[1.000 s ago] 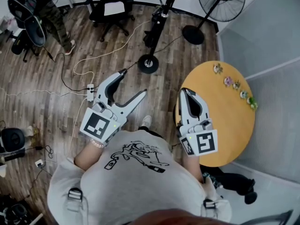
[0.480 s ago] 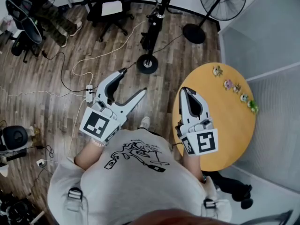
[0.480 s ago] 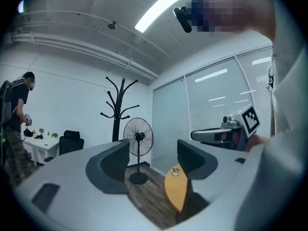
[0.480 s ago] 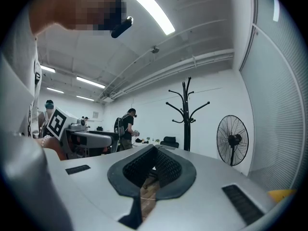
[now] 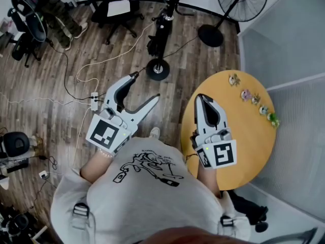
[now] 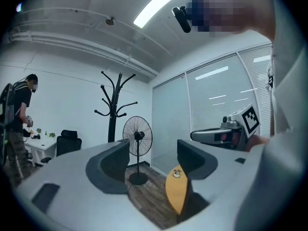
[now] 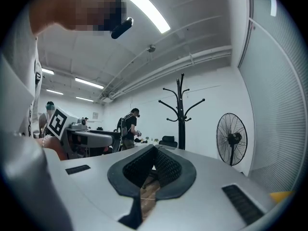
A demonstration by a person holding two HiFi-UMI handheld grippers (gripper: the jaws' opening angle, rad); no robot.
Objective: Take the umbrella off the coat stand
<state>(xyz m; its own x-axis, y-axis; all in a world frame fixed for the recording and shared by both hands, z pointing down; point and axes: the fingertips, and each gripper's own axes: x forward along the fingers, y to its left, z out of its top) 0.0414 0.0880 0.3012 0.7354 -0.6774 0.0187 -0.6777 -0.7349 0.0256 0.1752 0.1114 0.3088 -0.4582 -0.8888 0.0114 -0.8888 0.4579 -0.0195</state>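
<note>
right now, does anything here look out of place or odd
Only the floor is untidy. Loose cables snake across the wood to a power strip, not far from the coat stand. They could catch a foot. Nothing looks spilled, tipped or broken.

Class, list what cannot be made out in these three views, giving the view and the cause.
Coat stand, lower pole: left gripper view, behind a jaw of the left tool.
Its top: head view, cut by the upper edge.
Dark thing on its pole: head view, too small to call an umbrella.
Figures on the round table: head view, too small.
</note>
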